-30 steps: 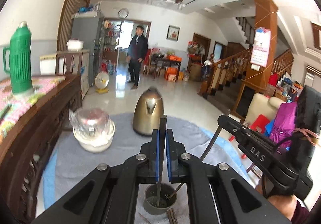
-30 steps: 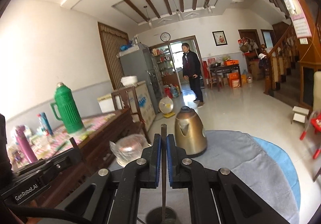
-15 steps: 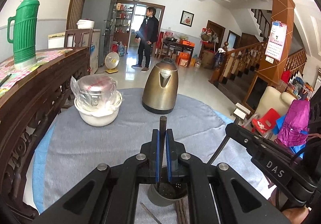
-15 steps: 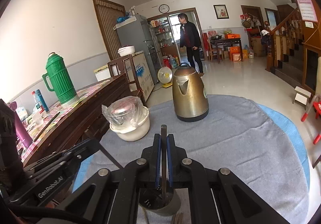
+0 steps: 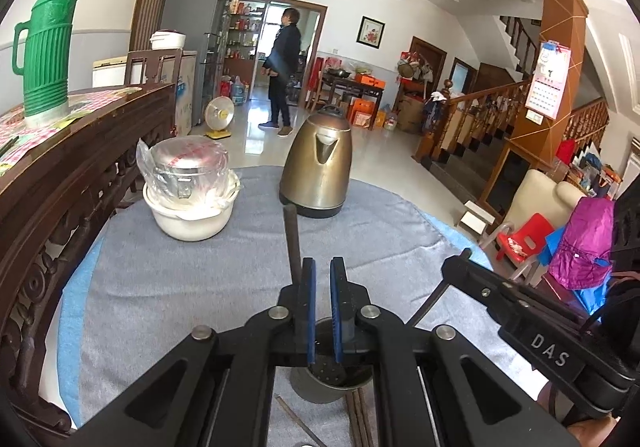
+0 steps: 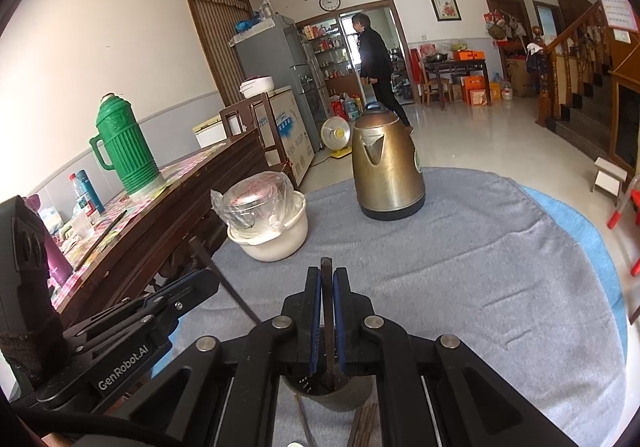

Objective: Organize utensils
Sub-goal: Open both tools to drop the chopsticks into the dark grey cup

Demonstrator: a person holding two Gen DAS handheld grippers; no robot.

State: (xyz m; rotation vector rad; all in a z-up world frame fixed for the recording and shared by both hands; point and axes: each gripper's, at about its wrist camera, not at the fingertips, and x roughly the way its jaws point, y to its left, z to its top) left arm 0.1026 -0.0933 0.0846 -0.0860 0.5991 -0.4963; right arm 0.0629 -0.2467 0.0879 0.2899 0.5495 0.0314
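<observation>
The left tongs [image 5: 322,279] are sitting a little open, and a dark chopstick [image 5: 293,243] is leaning on the outside of one pad, not pinched. The right tongs [image 6: 328,287] are squeezing another dark stick [image 6: 327,311] that is pointing down into the small gray cup [image 6: 332,393]. The cup is standing on the round tabletop [image 6: 480,267], which is wearing a gray cloth over a blue one. More sticks [image 5: 358,413] are lying flat by the cup, maybe chopsticks, but they are hard to see. Farther back a gold kettle [image 5: 318,167] and a white bowl [image 5: 188,215] holding a wrapped pot are standing well apart. A green flask [image 5: 46,55] is sitting on the dark wooden sideboard [image 5: 80,159]. A person [image 5: 282,67] is standing on the shiny floor by a doorway.
</observation>
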